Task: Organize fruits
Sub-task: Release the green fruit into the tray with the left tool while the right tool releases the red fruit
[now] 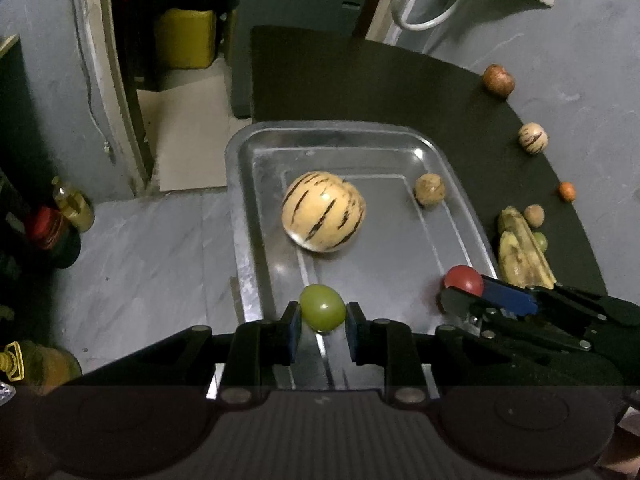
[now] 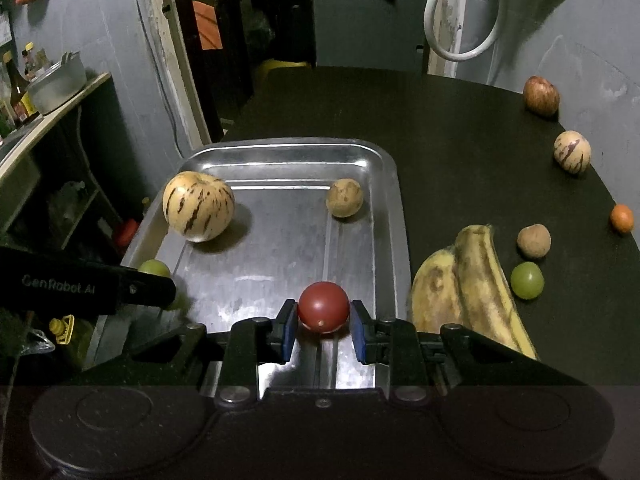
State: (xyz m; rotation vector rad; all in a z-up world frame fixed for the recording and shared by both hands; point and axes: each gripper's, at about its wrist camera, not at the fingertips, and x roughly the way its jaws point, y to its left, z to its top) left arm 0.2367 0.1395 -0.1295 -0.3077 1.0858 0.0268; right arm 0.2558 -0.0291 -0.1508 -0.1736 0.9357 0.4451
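The left gripper (image 1: pixel 323 322) clamps a smooth, glossy green fruit (image 1: pixel 322 307) over the dented metal tray (image 1: pixel 256 216) at 6 o'clock. The right gripper (image 2: pixel 323 322) pinches a round red tomato (image 2: pixel 323 306) there too. A striped cream melon (image 2: pixel 198 206) sits at 10 o'clock. The spotted bananas (image 2: pixel 472 284) are partly hidden by the gripper body.

One metal tray (image 2: pixel 384 184). Two striped melons, one large (image 2: pixel 198 206), one small (image 2: pixel 572 152). Two green grapes (image 2: pixel 527 280) (image 1: pixel 322 307). Two bananas (image 2: pixel 472 280) (joined). Two brown round fruits (image 2: pixel 345 198) (image 2: pixel 533 241), possibly walnuts. One red tomato (image 2: pixel 323 307), one apple (image 2: pixel 541 95), one small orange fruit (image 2: pixel 621 218).
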